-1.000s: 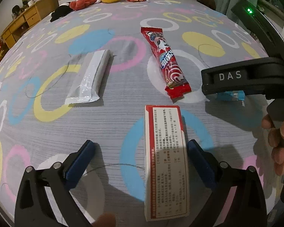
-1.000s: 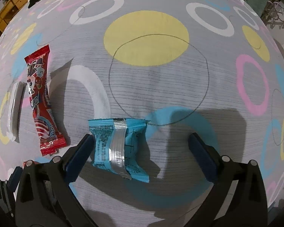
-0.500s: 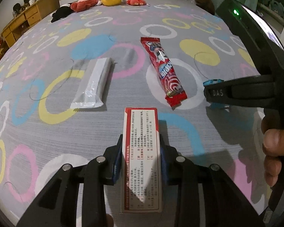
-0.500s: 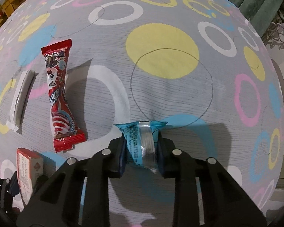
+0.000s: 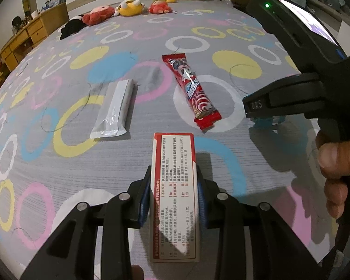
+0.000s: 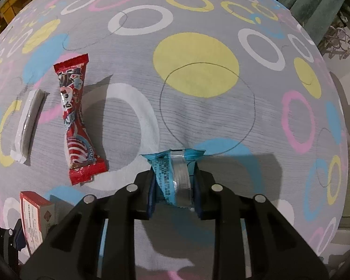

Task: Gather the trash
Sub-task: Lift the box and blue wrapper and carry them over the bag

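Left wrist view, your left gripper [image 5: 173, 200] is pinching the red-and-white carton [image 5: 173, 193] at lower centre, right wrist view, your right gripper [image 6: 173, 193] is clamping the blue wrapper [image 6: 175, 175].

The left claw [image 5: 173, 200] points steeply down at the bed [image 5: 58, 163], its blue pads clamped on the long sides of a red-and-white box [image 5: 173, 198]. Off to its right, bare fingers [image 5: 331, 163] wrap the handle of the right claw [image 6: 173, 186], which also tips steeply downward, its pads pinched on a blue wrapper [image 6: 172, 177], squeezing it narrow.
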